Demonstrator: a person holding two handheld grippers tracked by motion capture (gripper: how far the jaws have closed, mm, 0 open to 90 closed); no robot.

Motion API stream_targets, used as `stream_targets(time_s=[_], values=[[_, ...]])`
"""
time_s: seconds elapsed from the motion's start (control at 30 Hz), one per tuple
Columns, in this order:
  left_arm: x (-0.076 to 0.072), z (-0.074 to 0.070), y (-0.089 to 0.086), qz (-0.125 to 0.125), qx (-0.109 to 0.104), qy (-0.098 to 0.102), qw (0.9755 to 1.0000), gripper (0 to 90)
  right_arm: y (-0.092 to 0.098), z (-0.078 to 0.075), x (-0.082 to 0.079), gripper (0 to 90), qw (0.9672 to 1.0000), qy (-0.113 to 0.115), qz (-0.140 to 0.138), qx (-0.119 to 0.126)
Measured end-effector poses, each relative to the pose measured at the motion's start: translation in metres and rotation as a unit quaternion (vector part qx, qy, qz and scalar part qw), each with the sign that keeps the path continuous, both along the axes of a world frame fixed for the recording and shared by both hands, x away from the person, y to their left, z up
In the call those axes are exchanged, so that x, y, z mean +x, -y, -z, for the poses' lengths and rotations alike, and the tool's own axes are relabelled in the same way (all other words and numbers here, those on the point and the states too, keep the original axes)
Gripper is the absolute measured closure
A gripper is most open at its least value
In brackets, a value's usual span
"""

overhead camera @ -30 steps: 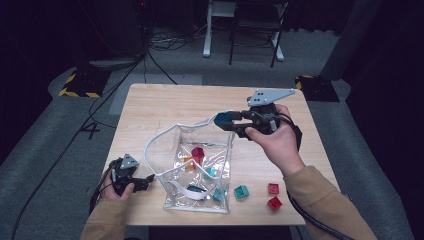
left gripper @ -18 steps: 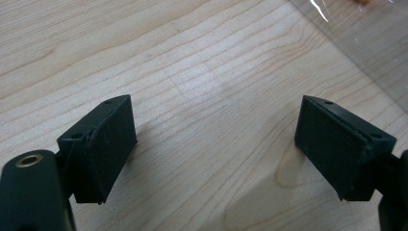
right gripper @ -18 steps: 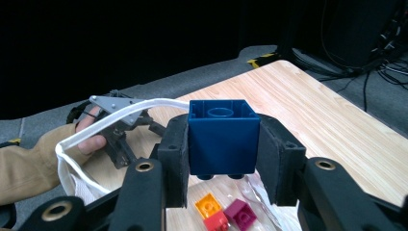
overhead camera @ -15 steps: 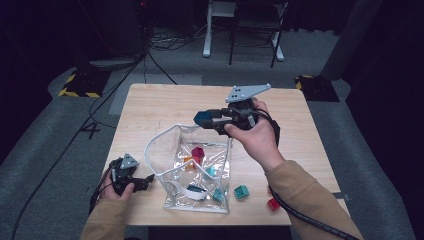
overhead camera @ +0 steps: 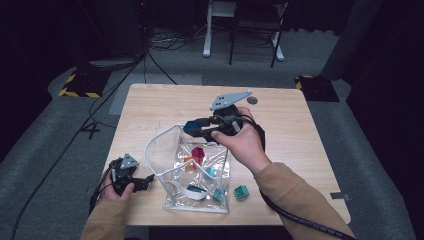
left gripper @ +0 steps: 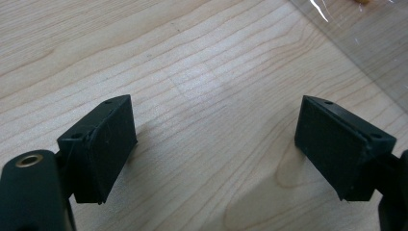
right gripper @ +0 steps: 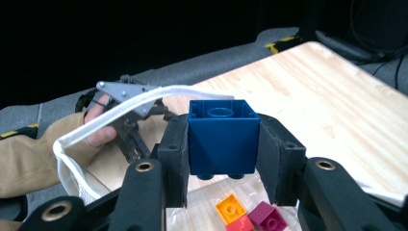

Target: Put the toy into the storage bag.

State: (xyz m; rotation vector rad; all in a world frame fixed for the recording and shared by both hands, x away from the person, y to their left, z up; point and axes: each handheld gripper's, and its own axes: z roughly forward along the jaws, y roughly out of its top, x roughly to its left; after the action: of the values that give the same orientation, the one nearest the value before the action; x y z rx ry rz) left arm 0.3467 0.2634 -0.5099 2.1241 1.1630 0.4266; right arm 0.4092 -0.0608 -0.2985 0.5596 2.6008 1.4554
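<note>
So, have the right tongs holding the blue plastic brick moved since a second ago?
Yes: the right tongs carried the blue plastic brick left, over the clear bag's rim.

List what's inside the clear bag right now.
Inside the clear bag: an orange brick, a magenta brick, a red one, teal pieces and a blue-and-white piece. The right gripper, holding a blue brick, covers part of the contents.
</note>
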Motion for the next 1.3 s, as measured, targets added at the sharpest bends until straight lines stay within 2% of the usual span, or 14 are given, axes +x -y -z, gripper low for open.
stream_targets(time_s=[0.27,0.4,0.53,0.67,0.7,0.77,0.83,1.03,1.3], values=[[0.0,0.0,0.0,-0.001,0.0,0.001,1.0,14.7,-0.007,0.015,-0.001,58.9,0.9996,-0.015,-0.008,-0.023],[0.0,0.0,0.0,-0.001,0.0,0.002,1.0,14.7,-0.009,0.024,-0.002,58.9,0.9987,-0.024,-0.012,-0.043],[0.0,0.0,0.0,-0.001,0.0,0.002,1.0,14.7,-0.01,0.029,-0.003,58.9,0.9978,-0.024,-0.012,-0.061],[0.0,0.0,0.0,-0.001,0.0,0.001,1.0,14.7,-0.009,0.03,-0.004,58.6,0.9972,-0.028,-0.014,-0.068],[0.0,0.0,0.0,-0.001,0.0,0.002,1.0,14.7,-0.008,0.03,-0.004,55.9,0.9971,-0.028,-0.014,-0.069],[0.0,0.0,0.0,0.0,0.0,0.0,1.0,14.7,-0.008,0.028,-0.005,42.8,0.9977,-0.024,-0.007,-0.063],[0.0,0.0,0.0,-0.001,0.0,0.002,1.0,14.7,-0.006,0.025,-0.008,38.7,0.9985,-0.016,-0.004,-0.053],[0.0,0.0,0.0,-0.001,0.001,0.001,1.0,14.6,0.01,0.006,-0.017,36.8,0.9998,0.002,0.003,-0.02],[0.0,0.0,0.0,-0.001,-0.001,0.001,1.0,14.5,0.044,-0.007,-0.028,37.2,0.9995,0.018,0.026,-0.007]])
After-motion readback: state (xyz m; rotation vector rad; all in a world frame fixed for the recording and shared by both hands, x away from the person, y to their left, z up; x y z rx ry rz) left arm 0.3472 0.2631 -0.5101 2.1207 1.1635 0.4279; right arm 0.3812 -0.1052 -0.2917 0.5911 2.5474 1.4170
